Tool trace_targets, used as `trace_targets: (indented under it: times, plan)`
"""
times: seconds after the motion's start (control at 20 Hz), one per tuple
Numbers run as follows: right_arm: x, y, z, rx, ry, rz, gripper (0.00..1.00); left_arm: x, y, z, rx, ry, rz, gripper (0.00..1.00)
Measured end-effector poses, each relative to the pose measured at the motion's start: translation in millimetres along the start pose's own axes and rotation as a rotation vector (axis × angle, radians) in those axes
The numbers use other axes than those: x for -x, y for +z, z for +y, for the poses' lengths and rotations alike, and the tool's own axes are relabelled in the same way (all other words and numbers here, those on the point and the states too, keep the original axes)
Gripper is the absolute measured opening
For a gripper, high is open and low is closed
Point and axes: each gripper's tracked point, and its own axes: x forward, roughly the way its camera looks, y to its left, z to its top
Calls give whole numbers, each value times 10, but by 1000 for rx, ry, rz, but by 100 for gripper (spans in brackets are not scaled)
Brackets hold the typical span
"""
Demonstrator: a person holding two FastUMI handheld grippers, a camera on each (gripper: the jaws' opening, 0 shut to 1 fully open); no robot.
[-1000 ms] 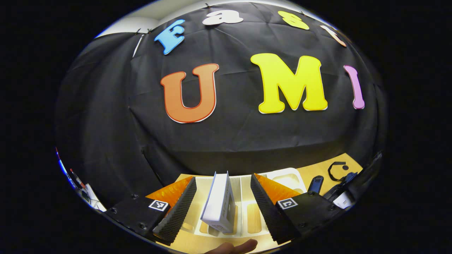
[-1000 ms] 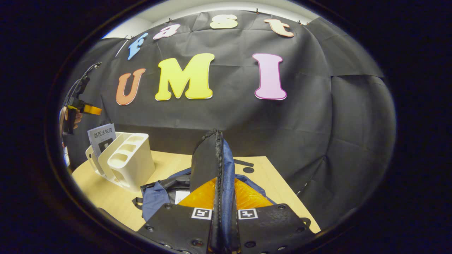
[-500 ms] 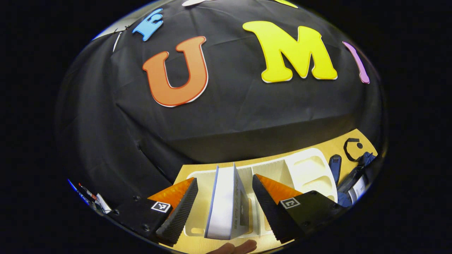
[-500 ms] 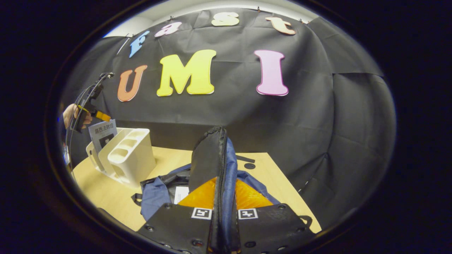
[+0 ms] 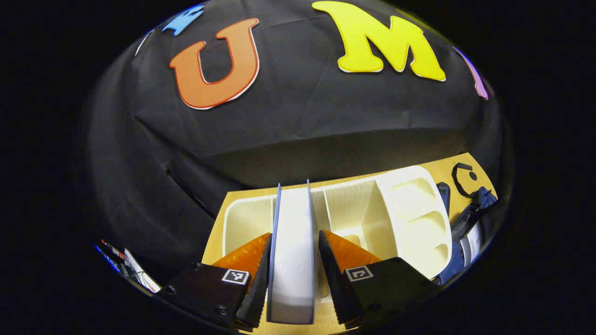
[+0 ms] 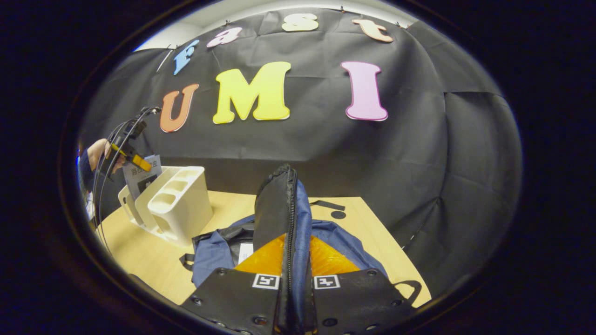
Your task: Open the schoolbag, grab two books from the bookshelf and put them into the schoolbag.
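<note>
A book [image 5: 291, 251] stands upright in the white bookshelf [image 5: 409, 218], its white page edge facing me. My left gripper [image 5: 292, 260] has come down over the book, and both fingers press on its covers. In the right gripper view that same gripper [image 6: 132, 158], held by a hand, sits over the book [image 6: 139, 176] in the bookshelf [image 6: 179, 204] at far left. My right gripper [image 6: 292, 265] is shut on the schoolbag's dark zippered flap [image 6: 277, 204] and holds it upright. The blue schoolbag [image 6: 219, 251] lies open on the table beneath it.
The wooden table [image 6: 139, 251] carries the bookshelf at the left and the bag in the middle. Small black marks [image 6: 337, 215] lie on the table behind the bag. The black cloth wall stands close behind the table. Part of the bag [image 5: 465, 232] lies right of the bookshelf.
My left gripper has dropped lower over the book and its fingers have closed in from wide apart onto the covers. The right gripper still holds the flap up, barely moved.
</note>
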Motion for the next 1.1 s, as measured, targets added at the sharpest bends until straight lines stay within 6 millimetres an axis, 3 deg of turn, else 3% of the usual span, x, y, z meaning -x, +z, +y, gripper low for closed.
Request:
trace_targets:
  times: [0.2,0.3,0.35,0.55,0.85,1.1]
  plan:
    - [5,-26,-40,-10,-4,1,12,82,-59,-81,26,-56,17,47]
    - [-11,-55,-48,-10,-5,6,12,183,-125,-89,55,-83,25,50]
    - [-13,-72,-48,-9,-4,8,12,255,-151,-84,75,-92,25,46]
    - [-36,-77,-29,2,-3,16,12,554,-207,32,174,-120,-11,45]
    - [-57,-118,4,18,-2,26,12,1058,-551,263,321,-163,-28,45]
    - [-89,-165,88,36,8,35,12,1458,-936,282,518,-252,-51,48]
